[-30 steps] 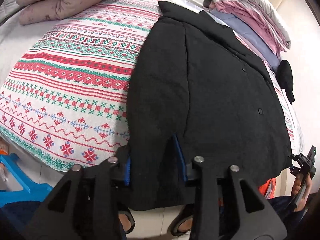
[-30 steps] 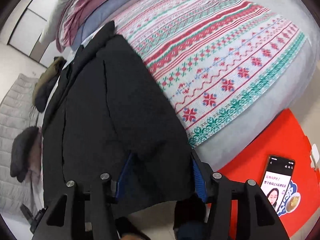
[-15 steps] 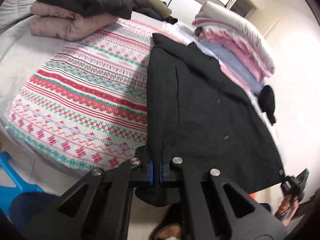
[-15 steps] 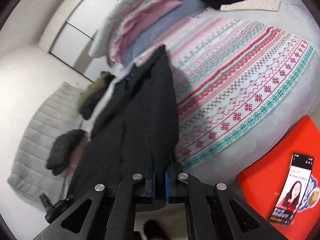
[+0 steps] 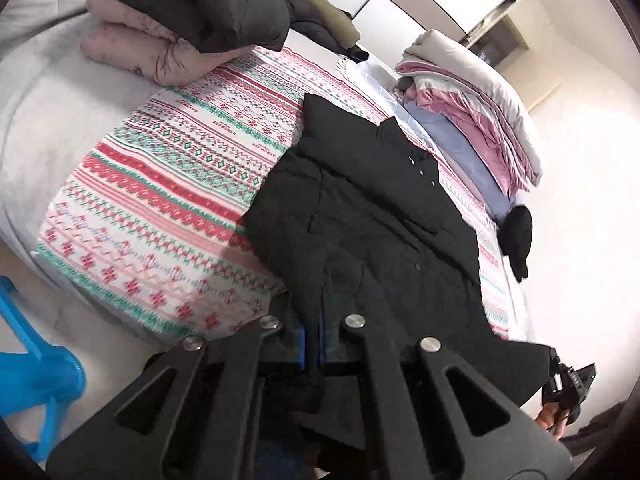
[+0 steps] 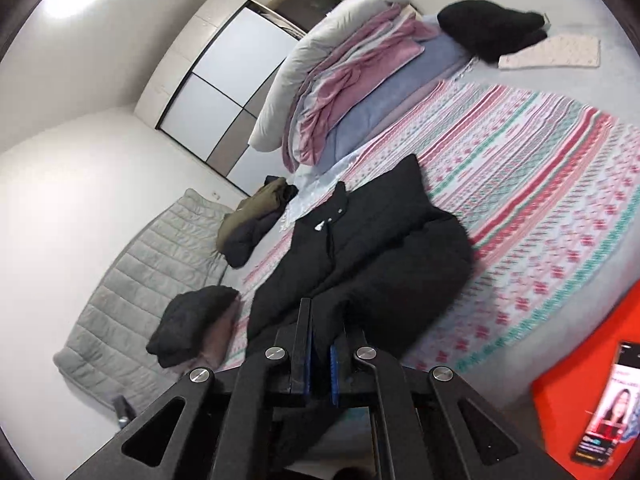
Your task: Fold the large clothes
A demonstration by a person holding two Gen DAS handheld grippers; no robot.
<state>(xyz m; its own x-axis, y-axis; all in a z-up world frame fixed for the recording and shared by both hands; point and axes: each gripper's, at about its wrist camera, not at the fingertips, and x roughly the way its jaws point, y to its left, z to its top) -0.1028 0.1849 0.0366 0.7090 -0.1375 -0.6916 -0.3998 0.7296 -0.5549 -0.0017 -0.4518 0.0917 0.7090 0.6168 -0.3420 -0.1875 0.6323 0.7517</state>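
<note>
A large black coat lies lengthwise on the patterned red, green and white blanket on the bed; it also shows in the right wrist view. My left gripper is shut on the coat's bottom hem at one corner. My right gripper is shut on the hem at the other corner and shows at the far right of the left wrist view. The hem is lifted off the bed and the lower coat bunches toward the collar.
Folded pink and dark garments are stacked at the bed's far left. A pile of pink, grey and blue bedding lies at the head. A blue plastic stool stands left. A red stool with a phone stands right.
Both grippers closed on the coat's hem and rose with it. The lower coat has lifted off the bed edge and moved toward the collar.
</note>
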